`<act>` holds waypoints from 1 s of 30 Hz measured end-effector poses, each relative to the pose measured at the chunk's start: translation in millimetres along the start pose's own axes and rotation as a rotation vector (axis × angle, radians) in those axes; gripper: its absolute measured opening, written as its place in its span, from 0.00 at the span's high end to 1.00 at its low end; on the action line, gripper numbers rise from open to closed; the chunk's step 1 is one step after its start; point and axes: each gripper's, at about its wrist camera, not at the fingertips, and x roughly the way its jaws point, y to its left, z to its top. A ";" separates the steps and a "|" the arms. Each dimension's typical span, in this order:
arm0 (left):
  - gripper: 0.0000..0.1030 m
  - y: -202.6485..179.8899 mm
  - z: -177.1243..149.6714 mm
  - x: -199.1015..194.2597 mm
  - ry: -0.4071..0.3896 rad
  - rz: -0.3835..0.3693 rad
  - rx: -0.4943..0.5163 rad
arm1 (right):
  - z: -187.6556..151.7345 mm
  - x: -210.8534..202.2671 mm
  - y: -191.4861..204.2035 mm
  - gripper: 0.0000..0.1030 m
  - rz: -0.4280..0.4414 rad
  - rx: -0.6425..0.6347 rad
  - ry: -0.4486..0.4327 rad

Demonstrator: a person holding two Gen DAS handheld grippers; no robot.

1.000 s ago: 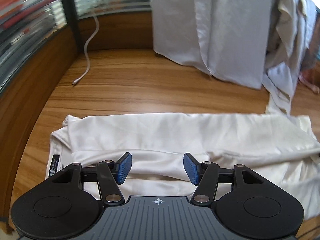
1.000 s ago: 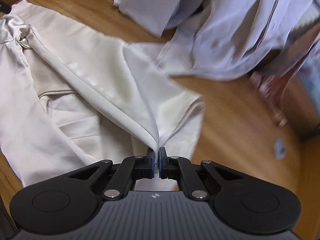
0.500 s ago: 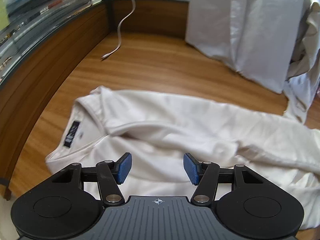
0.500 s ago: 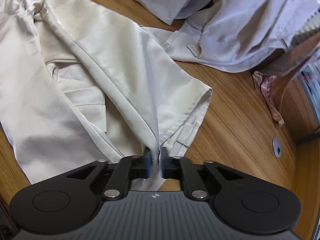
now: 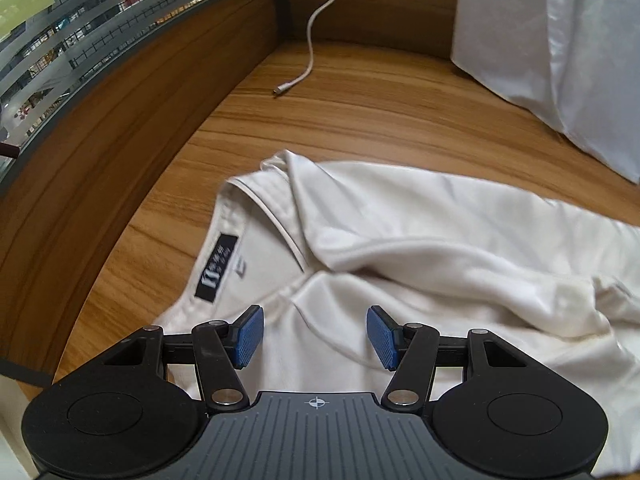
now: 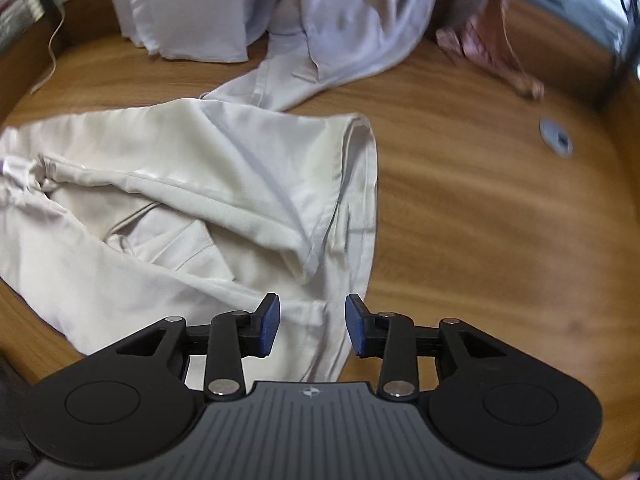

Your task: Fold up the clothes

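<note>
A cream shirt point(image 5: 420, 240) lies spread on the wooden table point(image 5: 360, 100), its collar and black neck label point(image 5: 218, 268) toward the left. My left gripper point(image 5: 315, 336) hovers open just above the collar area, with nothing between its blue pads. The right wrist view shows the same shirt point(image 6: 180, 208) with one sleeve folded across the body, its cuff point(image 6: 356, 184) at the right. My right gripper point(image 6: 312, 330) hangs over the shirt's near edge. Its jaws are opening, and the cloth lies loose under them, not pinched.
A pile of white and pale lilac garments point(image 6: 320, 20) fills the back of the table. A white cable point(image 5: 312, 44) trails across the far left corner. A pink patterned cloth point(image 6: 492, 56) and a round grommet point(image 6: 556, 138) sit at the right. A raised wooden rim point(image 5: 100, 128) bounds the left.
My right gripper has let go of the sleeve edge, and the sleeve now lies flat on the shirt. My left gripper has moved toward the collar and sunk closer to it.
</note>
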 end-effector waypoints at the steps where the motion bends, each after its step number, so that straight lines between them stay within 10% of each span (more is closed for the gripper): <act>1: 0.42 1.4 2.4 3.8 0.005 -0.003 -0.008 | -1.5 1.0 -1.4 0.57 0.009 0.017 0.008; 8: 0.52 4.1 7.8 25.5 0.031 -0.024 -0.020 | -3.6 19.4 -7.9 0.57 0.042 0.082 0.030; 10: 0.84 2.7 8.9 24.2 0.012 -0.041 -0.010 | -2.7 24.3 -9.1 0.95 0.042 0.094 0.035; 11: 0.87 0.8 9.6 23.0 0.007 -0.022 -0.001 | -1.9 24.7 -9.5 0.94 0.040 0.097 0.030; 17: 0.84 -0.9 12.7 20.8 0.028 0.023 -0.010 | 10.3 10.2 -4.3 0.85 0.010 0.058 -0.022; 30: 0.51 -86.0 13.9 -59.4 -0.148 -0.169 0.209 | 33.8 16.7 2.7 0.60 0.055 -0.217 -0.011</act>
